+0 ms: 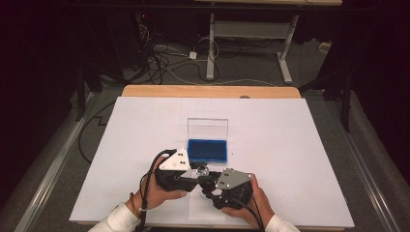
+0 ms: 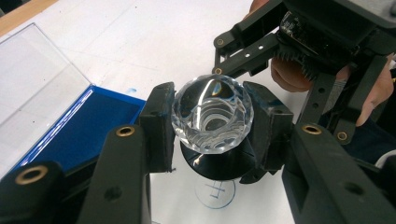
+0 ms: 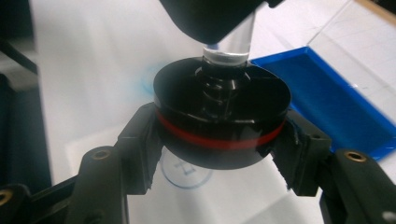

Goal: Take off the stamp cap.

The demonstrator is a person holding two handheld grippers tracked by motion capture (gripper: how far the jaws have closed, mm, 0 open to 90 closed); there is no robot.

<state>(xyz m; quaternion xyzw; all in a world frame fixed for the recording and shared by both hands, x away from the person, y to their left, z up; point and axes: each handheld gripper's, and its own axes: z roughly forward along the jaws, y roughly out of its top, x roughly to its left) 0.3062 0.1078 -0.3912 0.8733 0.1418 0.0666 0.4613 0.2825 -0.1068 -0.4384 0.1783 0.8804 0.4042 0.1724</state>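
A clear faceted crystal knob [image 2: 212, 114] is clamped between the jaws of my left gripper [image 2: 212, 126]. Below it sits a round black base with a red band [image 3: 219, 123], and my right gripper [image 3: 219, 140] is shut on that base. The knob's clear stem [image 3: 227, 53] runs down into the middle of the base. In the high view the left gripper [image 1: 197, 172] and right gripper [image 1: 209, 181] meet tip to tip just above the white sheet, near the table's front edge. A hand holds each one.
An open blue case [image 1: 208, 150] with its clear lid [image 1: 208, 128] standing up lies just behind the grippers. A blue circle mark [image 2: 215, 192] is drawn on the white sheet [image 1: 290, 145] under the base. The wooden table edge [image 1: 210, 91] runs along the back.
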